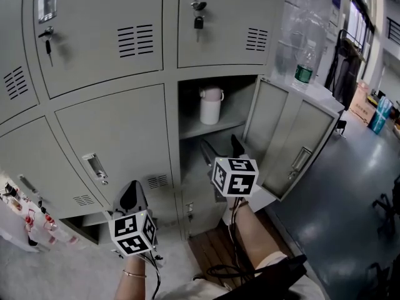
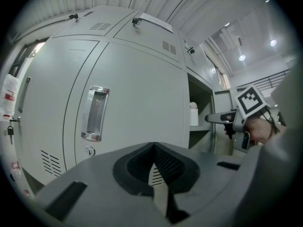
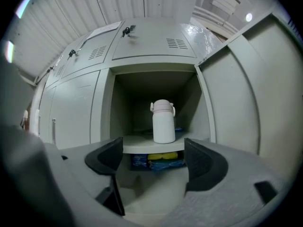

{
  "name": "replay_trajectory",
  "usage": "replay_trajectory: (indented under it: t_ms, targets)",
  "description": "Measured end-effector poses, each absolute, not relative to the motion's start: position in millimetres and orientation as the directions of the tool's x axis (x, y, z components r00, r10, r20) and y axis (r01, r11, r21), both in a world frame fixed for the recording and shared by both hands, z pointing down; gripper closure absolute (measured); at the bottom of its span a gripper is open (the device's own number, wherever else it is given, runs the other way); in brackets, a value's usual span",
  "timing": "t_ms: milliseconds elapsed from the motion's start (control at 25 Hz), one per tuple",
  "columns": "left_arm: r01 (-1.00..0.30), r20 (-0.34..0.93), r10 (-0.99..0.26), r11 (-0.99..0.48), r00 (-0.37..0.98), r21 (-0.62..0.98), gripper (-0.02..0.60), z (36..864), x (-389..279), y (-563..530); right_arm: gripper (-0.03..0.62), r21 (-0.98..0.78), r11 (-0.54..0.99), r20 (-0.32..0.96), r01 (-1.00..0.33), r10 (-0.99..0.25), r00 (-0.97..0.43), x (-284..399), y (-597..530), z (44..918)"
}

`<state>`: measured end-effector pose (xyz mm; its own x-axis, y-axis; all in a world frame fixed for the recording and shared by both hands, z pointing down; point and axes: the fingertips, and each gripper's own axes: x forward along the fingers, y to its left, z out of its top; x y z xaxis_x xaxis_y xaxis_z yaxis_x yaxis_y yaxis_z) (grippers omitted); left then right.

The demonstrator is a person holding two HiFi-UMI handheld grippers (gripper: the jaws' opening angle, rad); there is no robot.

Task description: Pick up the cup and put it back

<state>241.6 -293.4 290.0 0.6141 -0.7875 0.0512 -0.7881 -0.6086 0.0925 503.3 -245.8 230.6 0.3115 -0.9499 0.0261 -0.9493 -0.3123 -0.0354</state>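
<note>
We hold two grippers in front of a bank of grey lockers (image 1: 112,124). One locker stands open, with its door (image 1: 294,139) swung out to the right. The cup (image 1: 210,105), white with a rounded lid and a small handle at the top, stands upright on the shelf (image 1: 219,127) inside that open locker, toward the front edge. Our right gripper (image 1: 220,147) points at the opening, just below shelf height. In the right gripper view its jaws are spread wide with nothing between them, and the cup stands well beyond them, centred in the gap and apart from both. Under the shelf we see blue and yellow packets (image 3: 156,159) lying in the lower part of the locker. Our left gripper (image 1: 131,197) is lower and to the left, facing a closed locker door with a recessed metal handle (image 2: 93,113). Its jaws are pressed together and hold nothing. Keys (image 1: 199,19) hang in the locks of the upper doors. A clear bottle with a green label (image 1: 304,67) shows past the top of the open door.
</note>
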Motion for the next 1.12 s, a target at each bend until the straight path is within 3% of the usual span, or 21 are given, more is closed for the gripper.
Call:
replay_trajectory:
  t_ms: [1120]
  targets:
    - [-0.837, 0.048, -0.838, -0.537, 0.544, 0.105, 0.578, 291, 245, -307, 0.169, 0.011, -0.243, 0.127, -0.970, -0.962, 0.242, 566, -363, 208]
